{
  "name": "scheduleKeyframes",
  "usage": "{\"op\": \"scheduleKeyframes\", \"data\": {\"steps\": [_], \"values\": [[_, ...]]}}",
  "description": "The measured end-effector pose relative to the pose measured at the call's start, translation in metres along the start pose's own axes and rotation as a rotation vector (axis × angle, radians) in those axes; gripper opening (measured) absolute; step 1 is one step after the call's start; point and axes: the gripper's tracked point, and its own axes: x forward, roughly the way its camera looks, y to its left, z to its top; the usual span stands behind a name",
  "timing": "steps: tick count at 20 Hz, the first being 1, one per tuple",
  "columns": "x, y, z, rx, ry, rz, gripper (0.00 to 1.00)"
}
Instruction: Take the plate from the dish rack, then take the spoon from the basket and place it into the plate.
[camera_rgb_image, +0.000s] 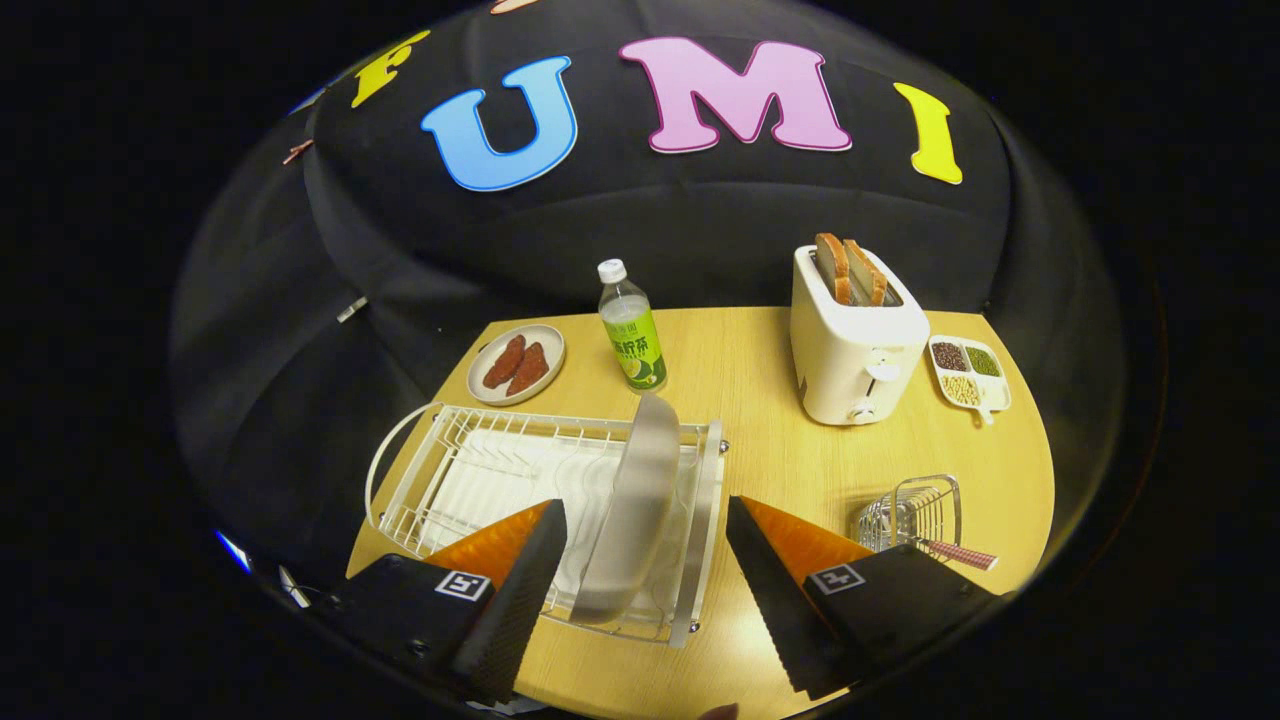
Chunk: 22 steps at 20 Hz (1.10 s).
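Tool (645, 575) wide open and holding nothing, grey plate (632, 510) standing on edge in the white dish rack (470, 470) between its fingers, spoon (955, 552) handle sticking out of wire basket (910, 512) beside the right finger, on the desk (760, 400).

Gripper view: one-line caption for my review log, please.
Open gripper straddles the grey plate standing on edge in the white dish rack; spoon waits in the wire basket.

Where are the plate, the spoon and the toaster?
plate (635, 505): gripper view, middle of its upright face, between the tongs.
spoon (958, 553): gripper view, its checked handle sticking from the basket.
toaster (850, 350): gripper view, its front side.
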Motion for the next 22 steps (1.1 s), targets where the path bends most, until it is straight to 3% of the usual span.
{"op": "scheduleKeyframes", "data": {"steps": [3, 5, 8, 12, 14, 16, 22], "values": [[0.018, 0.003, -0.009, -0.003, 0.037, -0.047, 0.98], [0.027, 0.002, -0.015, -0.007, 0.061, -0.084, 0.83], [0.038, 0.001, -0.019, 0.000, 0.087, -0.145, 0.47], [0.031, -0.016, 0.007, 0.019, 0.024, -0.314, 0.33], [0.025, -0.021, 0.026, -0.063, -0.025, -0.386, 0.27], [0.024, -0.016, 0.030, -0.119, -0.022, -0.400, 0.25], [0.023, -0.010, 0.043, -0.197, -0.055, -0.480, 0.25]]}}
